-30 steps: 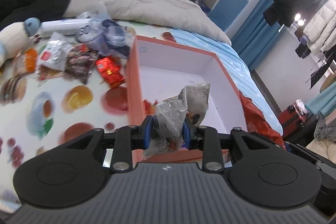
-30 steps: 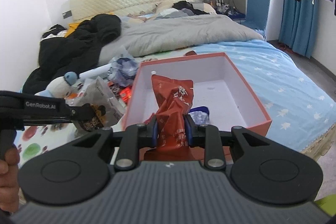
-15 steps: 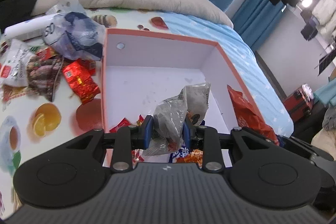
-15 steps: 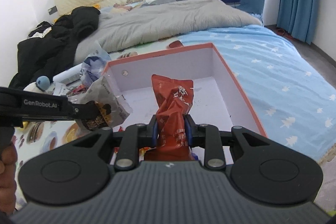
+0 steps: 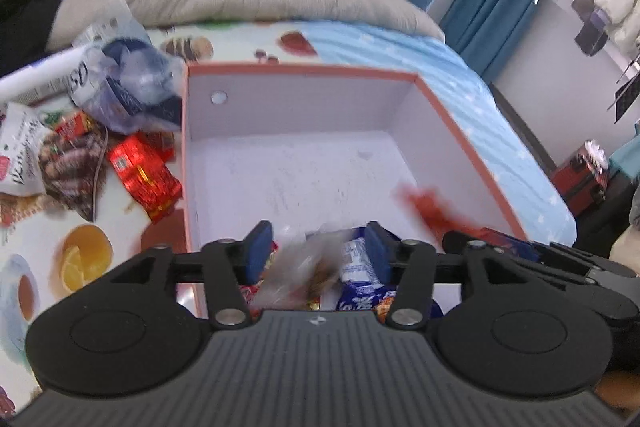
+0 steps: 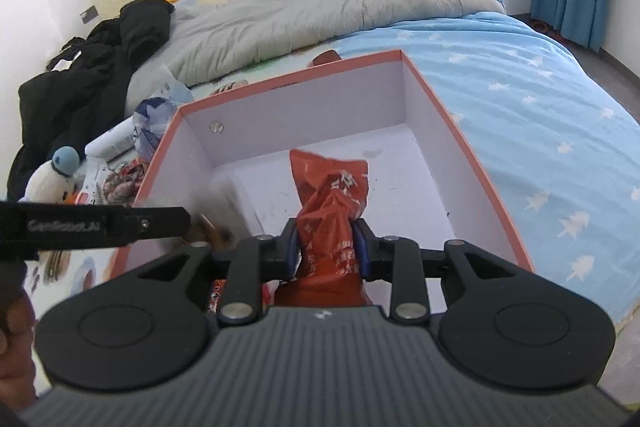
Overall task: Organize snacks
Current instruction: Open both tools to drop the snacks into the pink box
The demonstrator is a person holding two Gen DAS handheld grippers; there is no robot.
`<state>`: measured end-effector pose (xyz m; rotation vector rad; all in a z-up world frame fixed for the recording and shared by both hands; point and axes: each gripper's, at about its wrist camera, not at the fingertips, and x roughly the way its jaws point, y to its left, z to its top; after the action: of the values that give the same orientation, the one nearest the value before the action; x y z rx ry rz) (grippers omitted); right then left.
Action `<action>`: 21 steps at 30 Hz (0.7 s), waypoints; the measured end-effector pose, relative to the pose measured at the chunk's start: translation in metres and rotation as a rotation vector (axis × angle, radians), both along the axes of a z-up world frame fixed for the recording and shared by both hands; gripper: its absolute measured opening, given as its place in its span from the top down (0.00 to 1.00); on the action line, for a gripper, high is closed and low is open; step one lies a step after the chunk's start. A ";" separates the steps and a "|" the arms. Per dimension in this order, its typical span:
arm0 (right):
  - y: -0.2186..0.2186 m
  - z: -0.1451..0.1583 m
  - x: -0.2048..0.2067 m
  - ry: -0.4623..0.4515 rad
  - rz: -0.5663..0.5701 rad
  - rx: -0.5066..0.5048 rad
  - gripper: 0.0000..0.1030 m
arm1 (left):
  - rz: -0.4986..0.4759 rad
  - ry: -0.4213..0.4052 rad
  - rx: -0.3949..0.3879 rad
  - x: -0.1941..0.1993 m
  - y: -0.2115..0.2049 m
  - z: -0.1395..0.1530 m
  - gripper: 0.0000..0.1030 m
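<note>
An orange box with a white inside [image 5: 476, 163] [image 6: 476, 163] lies open on the bed. My left gripper [image 5: 316, 251] is open over its near end; a clear silvery snack bag [image 5: 296, 267] shows blurred between and below its fingers, above a blue packet [image 5: 360, 287] in the box. My right gripper [image 6: 326, 247] is shut on a red-orange snack bag [image 6: 328, 203] and holds it over the box. That bag shows blurred in the left wrist view [image 5: 436, 211]. The left gripper's arm [image 6: 100, 227] reaches in from the left.
Loose snacks lie left of the box: a red packet [image 5: 144, 179], a dark meat-print bag [image 5: 68, 163], a white bag [image 5: 20, 155], and a blue-white plastic bag [image 5: 128, 87]. A grey duvet [image 6: 320, 7], black clothes [image 6: 92, 67] and a plush toy [image 6: 56, 175] lie beyond.
My left gripper has opened and the clear silvery bag has dropped out of it toward the box. Both grippers have moved forward over the box. The right one still holds the red bag.
</note>
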<state>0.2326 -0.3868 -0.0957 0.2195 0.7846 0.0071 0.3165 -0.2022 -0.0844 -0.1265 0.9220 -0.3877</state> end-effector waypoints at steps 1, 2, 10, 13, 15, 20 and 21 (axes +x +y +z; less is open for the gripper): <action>0.001 0.003 -0.002 -0.008 -0.003 -0.006 0.58 | 0.002 -0.009 -0.002 -0.002 0.001 0.004 0.42; 0.002 0.006 -0.004 -0.020 -0.005 -0.013 0.48 | 0.004 -0.014 -0.002 -0.005 0.003 0.007 0.42; 0.006 0.032 -0.038 -0.081 -0.012 -0.018 0.45 | 0.006 -0.096 -0.026 -0.048 0.018 0.048 0.42; 0.012 0.043 -0.057 -0.107 -0.011 -0.009 0.45 | 0.004 -0.124 -0.036 -0.072 0.026 0.062 0.42; 0.016 0.049 -0.068 -0.123 -0.013 -0.013 0.45 | 0.001 -0.139 -0.040 -0.087 0.031 0.069 0.42; 0.029 0.065 -0.099 -0.167 -0.015 -0.006 0.45 | 0.010 -0.174 -0.059 -0.126 0.047 0.085 0.42; 0.031 0.067 -0.104 -0.171 -0.014 -0.002 0.45 | 0.013 -0.183 -0.060 -0.133 0.049 0.088 0.42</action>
<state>0.1286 -0.3556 -0.0286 0.2196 0.6127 0.0113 0.1836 -0.1532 0.0033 -0.1497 0.7294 -0.4086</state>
